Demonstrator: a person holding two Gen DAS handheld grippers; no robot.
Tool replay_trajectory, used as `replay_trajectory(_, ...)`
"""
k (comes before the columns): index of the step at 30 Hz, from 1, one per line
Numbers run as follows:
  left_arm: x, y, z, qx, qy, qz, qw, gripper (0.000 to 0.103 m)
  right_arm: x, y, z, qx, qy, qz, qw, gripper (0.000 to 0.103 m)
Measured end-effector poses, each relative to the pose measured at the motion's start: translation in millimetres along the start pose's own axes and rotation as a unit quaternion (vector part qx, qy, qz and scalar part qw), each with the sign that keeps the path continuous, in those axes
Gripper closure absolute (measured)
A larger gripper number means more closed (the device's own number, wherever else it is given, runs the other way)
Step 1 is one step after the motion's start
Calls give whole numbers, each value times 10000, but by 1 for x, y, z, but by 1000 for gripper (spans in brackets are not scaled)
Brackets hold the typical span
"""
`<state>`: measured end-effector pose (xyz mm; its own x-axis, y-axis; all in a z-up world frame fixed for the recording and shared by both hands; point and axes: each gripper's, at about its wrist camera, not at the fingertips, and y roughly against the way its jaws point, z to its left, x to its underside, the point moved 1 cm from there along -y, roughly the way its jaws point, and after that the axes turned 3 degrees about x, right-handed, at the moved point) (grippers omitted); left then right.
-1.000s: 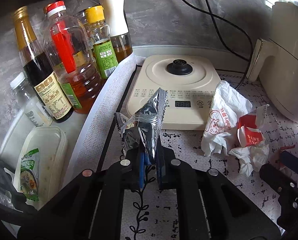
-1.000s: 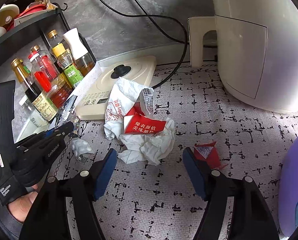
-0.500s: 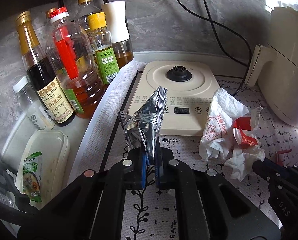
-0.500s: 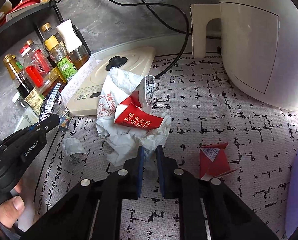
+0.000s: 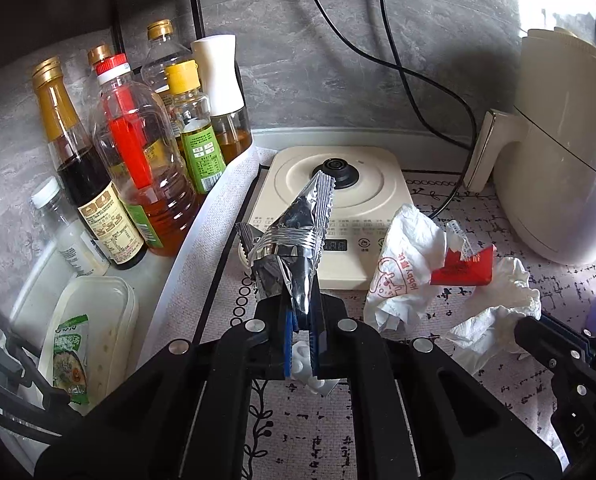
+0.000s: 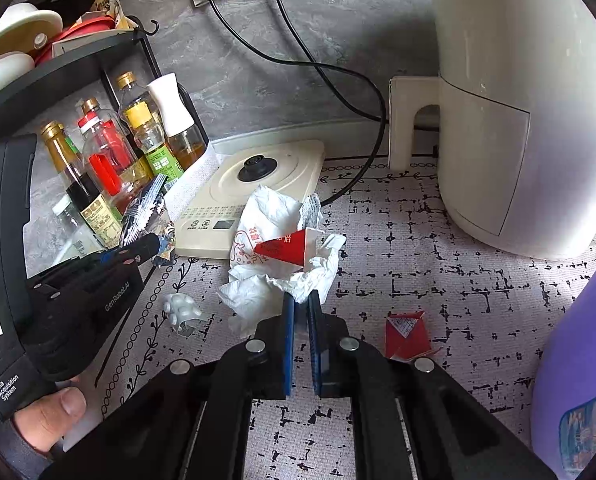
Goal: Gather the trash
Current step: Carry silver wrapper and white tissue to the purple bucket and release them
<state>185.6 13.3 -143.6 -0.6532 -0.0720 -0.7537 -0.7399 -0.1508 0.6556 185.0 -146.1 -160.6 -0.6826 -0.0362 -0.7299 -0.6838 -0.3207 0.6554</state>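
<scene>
My left gripper [image 5: 301, 312] is shut on a silver foil wrapper [image 5: 294, 240] and holds it upright above the mat; it also shows in the right wrist view [image 6: 144, 210]. My right gripper [image 6: 301, 304] is shut on the edge of a crumpled white tissue [image 6: 282, 284], with a red packet [image 6: 284, 250] and a white printed bag [image 6: 266, 216] bunched on it. The same pile shows in the left wrist view [image 5: 494, 312]. A red torn packet [image 6: 406, 336] and a small white blister piece [image 6: 182, 312] lie on the mat.
A cream kettle base [image 5: 334, 208] stands behind the trash. Oil and sauce bottles [image 5: 138, 168] stand at the left under a black shelf [image 6: 58, 64]. A white air fryer [image 6: 518, 112] is at the right, a purple container [image 6: 578, 380] at the near right. Black cords [image 6: 318, 68] run to wall sockets.
My right gripper moved forward and shut on the white tissue, which has lifted slightly. My left gripper has risen with the foil wrapper still in it.
</scene>
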Motion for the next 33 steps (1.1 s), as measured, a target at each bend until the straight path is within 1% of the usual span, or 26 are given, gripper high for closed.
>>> replay_trajectory(6, -12, 24, -2, 59, -4, -203, 9998, 96, -15, 30, -1, -1, 30, -284, 9996, 96)
replay_trajectory(14, -35, 68, -11, 241, -21, -619, 9978, 96, -36, 83, 2, 32, 130, -779, 9969, 96)
replay_trajectory(19, -47, 88, -25, 479, -91, -835, 9953, 96, -46, 114, -1, 155, 110, -1051, 9943, 96)
replay_trajectory(24, -56, 101, -46, 757, -209, -975, 9921, 96, -52, 140, -14, 341, 40, -1267, 9914, 96)
replay_trajectory(33, -67, 121, -92, 1324, -515, -1164, 9830, 96, -56, 182, -47, 846, -238, -1606, 9831, 96)
